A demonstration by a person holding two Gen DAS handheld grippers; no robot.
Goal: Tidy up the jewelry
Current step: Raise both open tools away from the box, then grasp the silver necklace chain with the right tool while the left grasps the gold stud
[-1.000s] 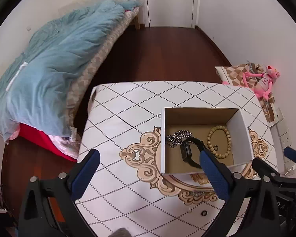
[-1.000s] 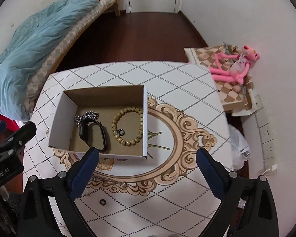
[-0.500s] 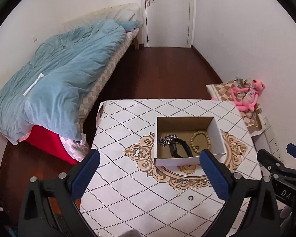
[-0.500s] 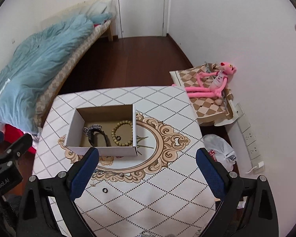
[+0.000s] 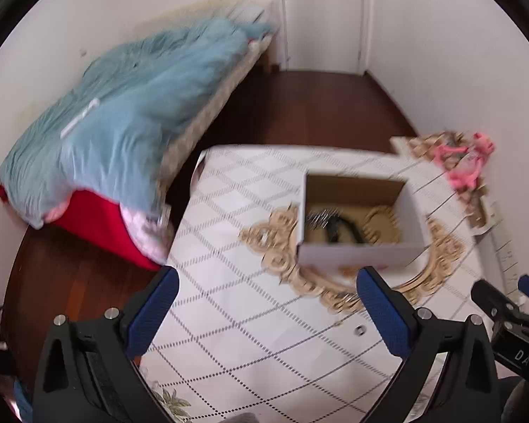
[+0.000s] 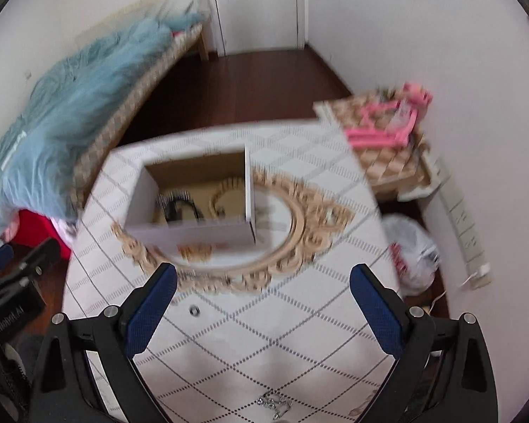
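A white cardboard box stands on the patterned table. Inside lie a wooden bead bracelet, a black band and a silver chain. A small ring lies on the table in front of the box. Another silver chain lies at the table's near edge. My left gripper is open and empty above the table. My right gripper is open and empty, near the ring. Both views are motion-blurred.
A bed with a blue duvet stands to the left. A checked stool with a pink plush toy stands at the right wall. A plastic bag lies on the dark wood floor beside the table.
Both grippers pulled up and back from the box over the last second, then came somewhat closer to the table again. Both stay open and empty.
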